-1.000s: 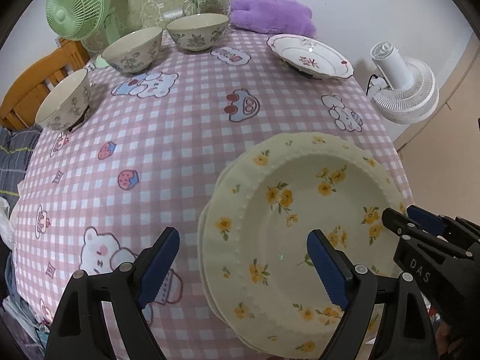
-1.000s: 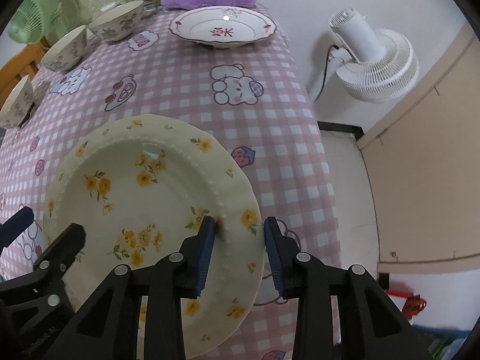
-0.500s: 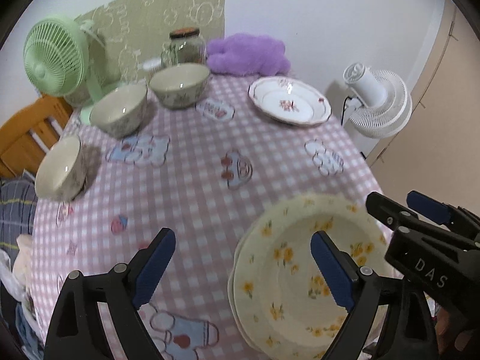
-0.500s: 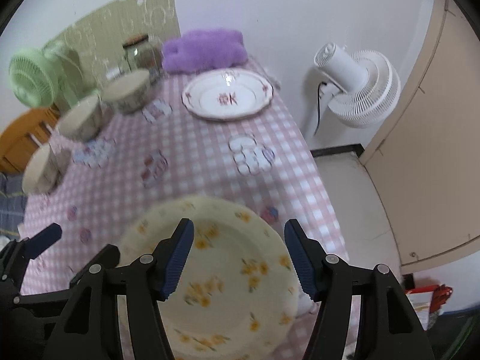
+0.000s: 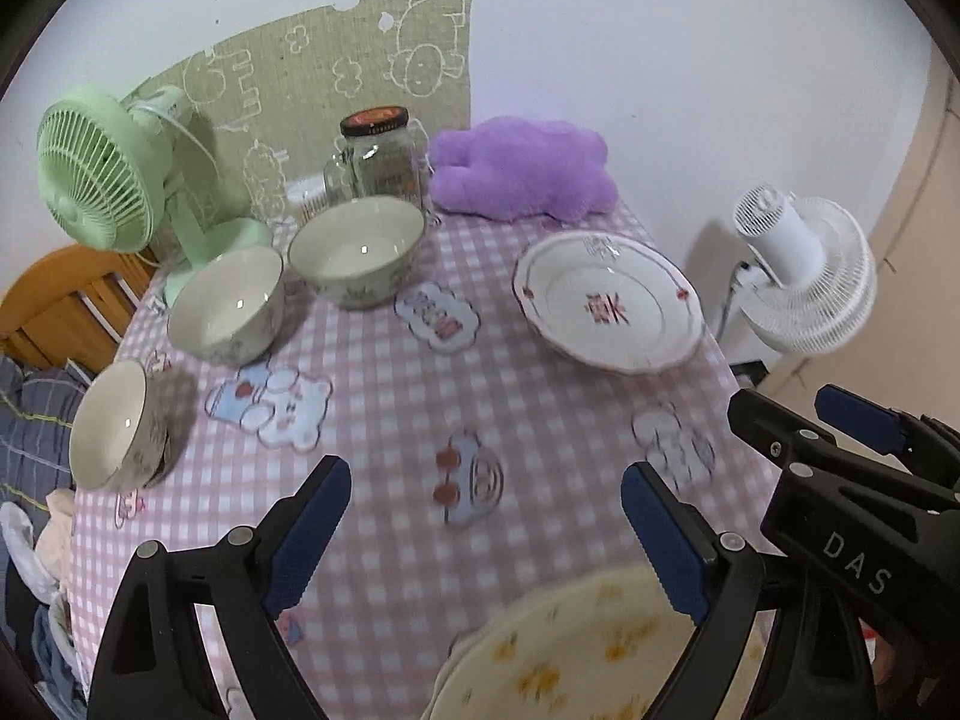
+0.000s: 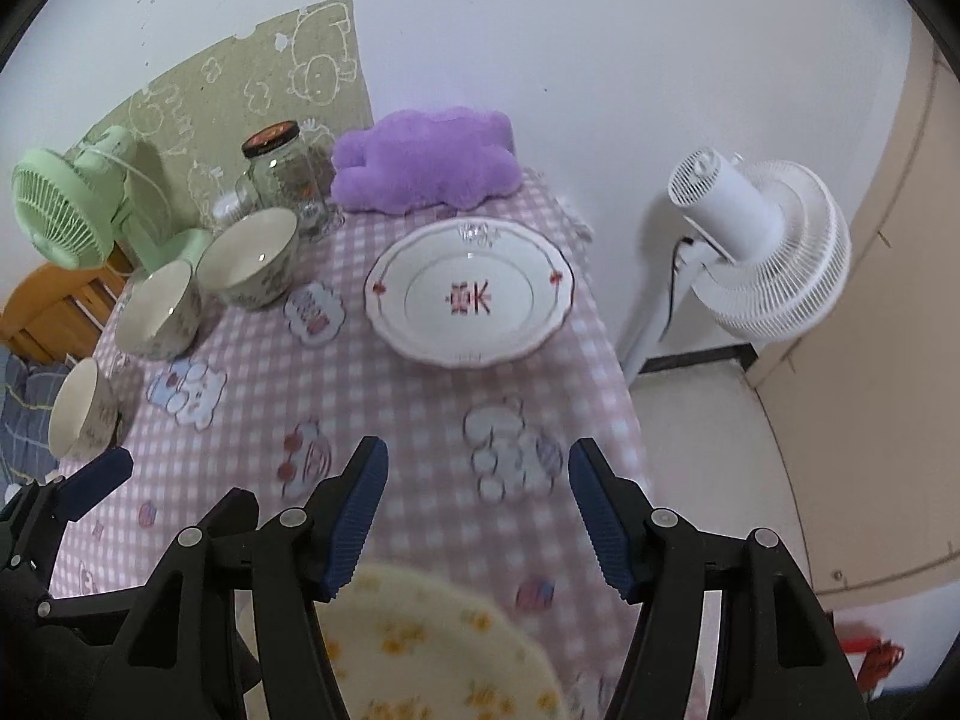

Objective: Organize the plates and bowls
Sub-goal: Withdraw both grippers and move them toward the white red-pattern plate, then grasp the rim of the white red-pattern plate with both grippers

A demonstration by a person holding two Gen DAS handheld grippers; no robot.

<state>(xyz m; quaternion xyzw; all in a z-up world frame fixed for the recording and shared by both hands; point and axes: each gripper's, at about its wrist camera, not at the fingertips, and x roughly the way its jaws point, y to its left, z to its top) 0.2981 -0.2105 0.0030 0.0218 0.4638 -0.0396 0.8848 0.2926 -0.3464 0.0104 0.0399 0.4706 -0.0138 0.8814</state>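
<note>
A yellow floral plate (image 5: 576,654) lies on the pink checked table at the near edge, under both grippers; it also shows in the right wrist view (image 6: 432,654). A white plate with red marks (image 5: 606,306) (image 6: 471,294) sits far right. Three patterned bowls (image 5: 357,252) (image 5: 228,306) (image 5: 114,426) stand along the far left, also in the right wrist view (image 6: 249,255) (image 6: 156,309) (image 6: 81,408). My left gripper (image 5: 486,531) is open and empty above the table. My right gripper (image 6: 477,510) is open and empty, raised above the yellow plate.
A green fan (image 5: 102,180), a glass jar (image 5: 378,156) and a purple plush cushion (image 5: 522,171) line the table's back edge. A white floor fan (image 6: 762,252) stands right of the table. A wooden chair (image 5: 54,294) is at left.
My right gripper let go of the yellow plate's rim and opened. Both grippers rose and pulled back, so the plate now lies low in both views.
</note>
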